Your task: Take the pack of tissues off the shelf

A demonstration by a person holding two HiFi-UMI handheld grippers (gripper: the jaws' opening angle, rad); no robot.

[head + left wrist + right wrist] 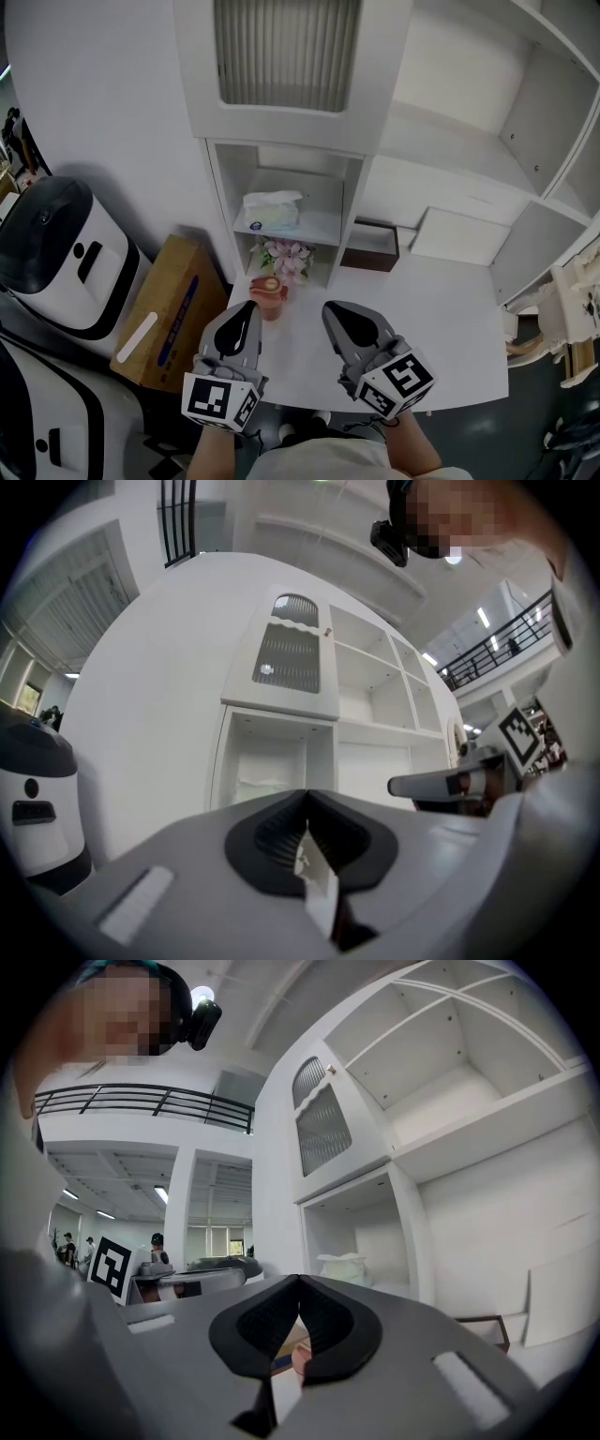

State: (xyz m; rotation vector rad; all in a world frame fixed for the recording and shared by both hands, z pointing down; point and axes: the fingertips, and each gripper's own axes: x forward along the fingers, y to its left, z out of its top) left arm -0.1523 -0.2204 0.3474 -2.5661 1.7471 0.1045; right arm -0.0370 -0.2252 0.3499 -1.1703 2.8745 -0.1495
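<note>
At the near edge of a white bench [441, 319], the left claw [249, 307] and the right claw [330, 309] hang side by side, level and pointing at the far shelving. Both are clenched on nothing, their dark pads meeting at the tips. The pack of tissues [272, 212] lies on the shelf [323, 225] of a narrow open cubby at the far left, under a ribbed cabinet door, well apart from either claw, so the reach looks not yet begun. Pink flowers [287, 253] stand below that shelf board, and a small reddish cup [267, 292] sits on the bench just in front of them, close to the left claw's tip. A clean take probably calls for one claw to spread its jaws before it enters the cubby, and to travel in above the flowers and cup, not through them. It would do best to close on the soft body of the pack and not the loose tissue standing up from its top, which could tear or pull free. Drawing the pack straight back toward the near side should keep it off the cubby walls.
</note>
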